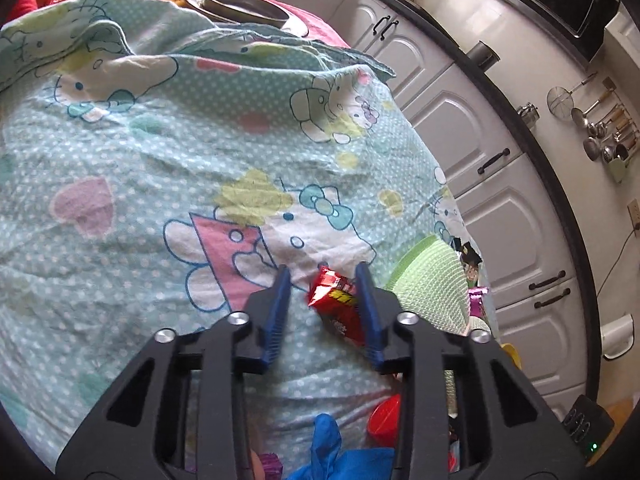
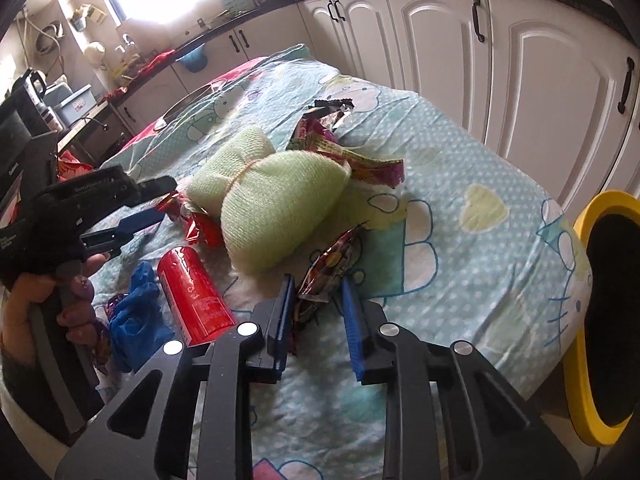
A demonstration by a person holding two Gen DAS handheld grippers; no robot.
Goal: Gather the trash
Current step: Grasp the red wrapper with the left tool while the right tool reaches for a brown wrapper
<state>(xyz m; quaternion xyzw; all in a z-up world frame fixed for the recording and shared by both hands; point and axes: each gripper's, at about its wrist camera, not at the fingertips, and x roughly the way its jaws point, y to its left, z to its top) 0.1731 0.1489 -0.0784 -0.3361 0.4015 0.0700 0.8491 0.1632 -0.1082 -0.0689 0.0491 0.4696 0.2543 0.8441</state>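
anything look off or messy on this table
Yes: torn snack wrappers are strewn around a green cloth bundle, a red can lies on its side, and a crumpled blue glove sits beside it.

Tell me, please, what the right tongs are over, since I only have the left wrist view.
Observer: The right tongs straddle a crumpled shiny wrapper lying on the sheet; the pads are not pinching it yet.
Operator: Is there a bin nearby?
Observer: A yellow-rimmed container with a dark inside stands just off the sheet's right edge.
Operator: Is there any trash behind the green hat?
Observer: Yes, more torn wrappers lie just behind the green knitted hat.
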